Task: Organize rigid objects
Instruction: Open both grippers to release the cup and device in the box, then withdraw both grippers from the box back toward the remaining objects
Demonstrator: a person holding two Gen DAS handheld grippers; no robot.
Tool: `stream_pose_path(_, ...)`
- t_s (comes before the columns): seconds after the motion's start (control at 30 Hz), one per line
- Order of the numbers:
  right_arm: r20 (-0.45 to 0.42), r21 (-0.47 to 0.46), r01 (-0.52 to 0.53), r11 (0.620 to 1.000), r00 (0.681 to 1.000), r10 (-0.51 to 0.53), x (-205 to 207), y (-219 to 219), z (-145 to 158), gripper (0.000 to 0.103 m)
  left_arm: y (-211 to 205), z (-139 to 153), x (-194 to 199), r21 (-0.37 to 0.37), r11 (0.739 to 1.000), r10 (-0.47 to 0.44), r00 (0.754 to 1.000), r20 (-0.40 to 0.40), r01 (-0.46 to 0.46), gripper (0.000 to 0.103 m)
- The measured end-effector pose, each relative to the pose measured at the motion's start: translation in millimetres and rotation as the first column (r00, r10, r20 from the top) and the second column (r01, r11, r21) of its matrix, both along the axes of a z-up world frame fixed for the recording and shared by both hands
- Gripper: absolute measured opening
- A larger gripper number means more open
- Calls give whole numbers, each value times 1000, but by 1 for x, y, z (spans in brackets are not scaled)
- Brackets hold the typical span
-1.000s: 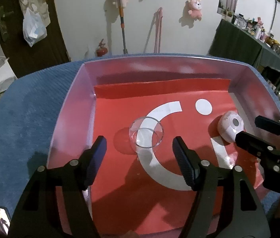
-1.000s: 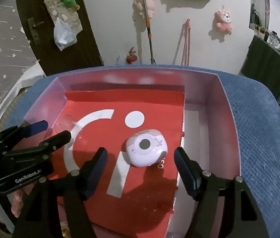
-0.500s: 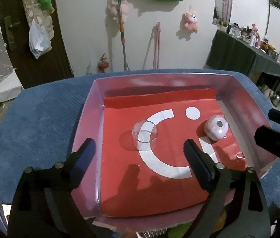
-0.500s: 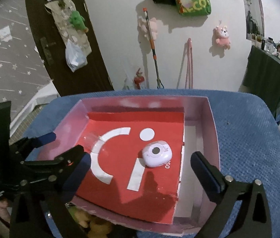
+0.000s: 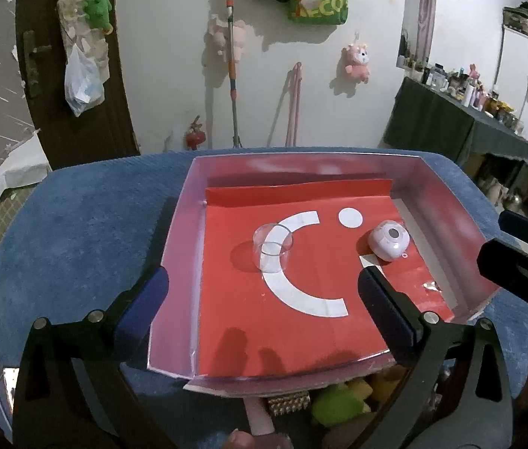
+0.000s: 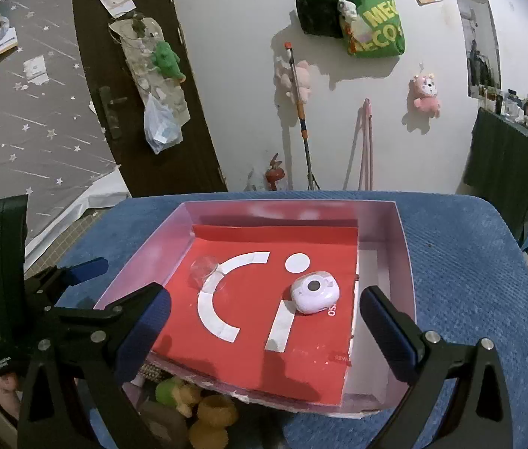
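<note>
Since the earlier frames, both of your grippers have backed up and away from the tray, and their jaws have just been opening; nothing is between them now. The left gripper (image 5: 260, 299) stands fully spread and empty, its fingers framing the near left part of the tray. The right gripper (image 6: 264, 310) is likewise wide and empty, and both point down at a slant toward the tray.

The clear round glass cup (image 5: 273, 249) stands upright on the white arc printed on the red liner. The white rounded plastic device with a dark centre disc (image 6: 314, 292) rests on the liner's right side, well apart from the cup. Both sit inside the translucent pink-walled plastic tray (image 5: 177, 247) on the blue carpeted surface (image 5: 76, 232).

Judged from this layout, two items are placed and released. Soft toys and other objects (image 6: 196, 411) show below the tray's near edge; whether they belong to the task you cannot tell.
</note>
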State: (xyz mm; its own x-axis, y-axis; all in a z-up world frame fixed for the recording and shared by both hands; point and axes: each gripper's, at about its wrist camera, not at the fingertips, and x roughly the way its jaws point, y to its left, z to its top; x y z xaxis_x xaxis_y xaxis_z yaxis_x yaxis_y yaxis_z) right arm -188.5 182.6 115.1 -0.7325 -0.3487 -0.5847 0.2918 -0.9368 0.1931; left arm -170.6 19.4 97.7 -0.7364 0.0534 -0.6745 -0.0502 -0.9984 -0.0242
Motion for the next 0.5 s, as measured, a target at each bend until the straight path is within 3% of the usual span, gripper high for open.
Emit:
stream_pose_path(0.27,-10,15,-19,1000,1000,19,20,-5,-4,103,-2,1,19,33,999,-19,1000,2,19,103)
stream_pose_path(0.5,-30,0,-20,1000,999,20,35,-1,-8,103,0,0,33,19,1000,-12,1000,-14,12,103)
